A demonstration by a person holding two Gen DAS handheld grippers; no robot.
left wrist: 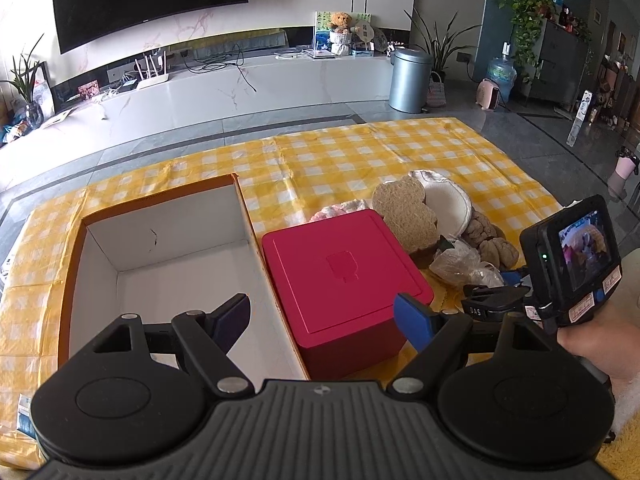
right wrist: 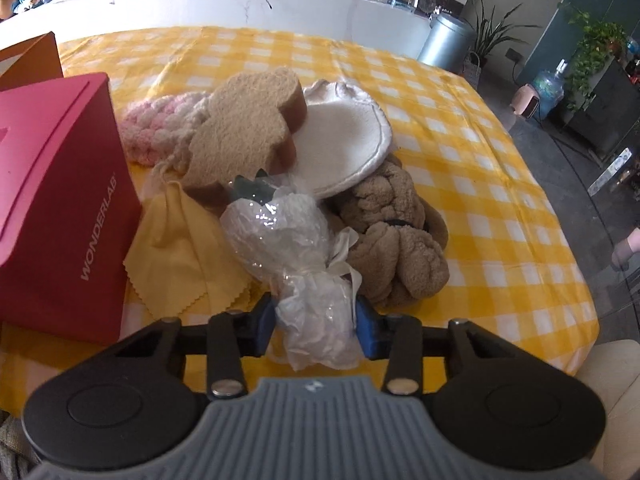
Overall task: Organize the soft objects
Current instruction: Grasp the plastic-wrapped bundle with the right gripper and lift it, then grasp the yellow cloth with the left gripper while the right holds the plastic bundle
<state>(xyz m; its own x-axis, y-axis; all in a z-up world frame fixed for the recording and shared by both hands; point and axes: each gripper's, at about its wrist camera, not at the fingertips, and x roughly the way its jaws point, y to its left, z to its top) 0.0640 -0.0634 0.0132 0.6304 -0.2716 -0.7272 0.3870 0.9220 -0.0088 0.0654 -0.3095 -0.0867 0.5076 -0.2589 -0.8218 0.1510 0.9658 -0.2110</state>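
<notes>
Closing my right gripper (right wrist: 316, 322) on plastic-wrapped bundle (right wrist: 296, 248); blue pads touch crinkled tail end on both sides, jaws clenched on wrap. Bundle lies on yellow checked bench (right wrist: 460, 152), at near edge of soft pile: tan sponge (right wrist: 244, 128), white round pad (right wrist: 344, 140), brown plush (right wrist: 400, 240), pink-white knit (right wrist: 152, 128), yellow cloth (right wrist: 180, 256). Red box (right wrist: 56, 200) just left of pile. My left gripper (left wrist: 320, 312) hangs with jaws released, nothing between, above edge where red box meets open cardboard box (left wrist: 168, 248).

Your left gripper (left wrist: 320, 312) points steeply down, jaws spread wide with nothing between them. Your right gripper (right wrist: 316, 316), at its three o'clock, pinches a crinkled plastic-wrapped bundle (right wrist: 304, 280).
</notes>
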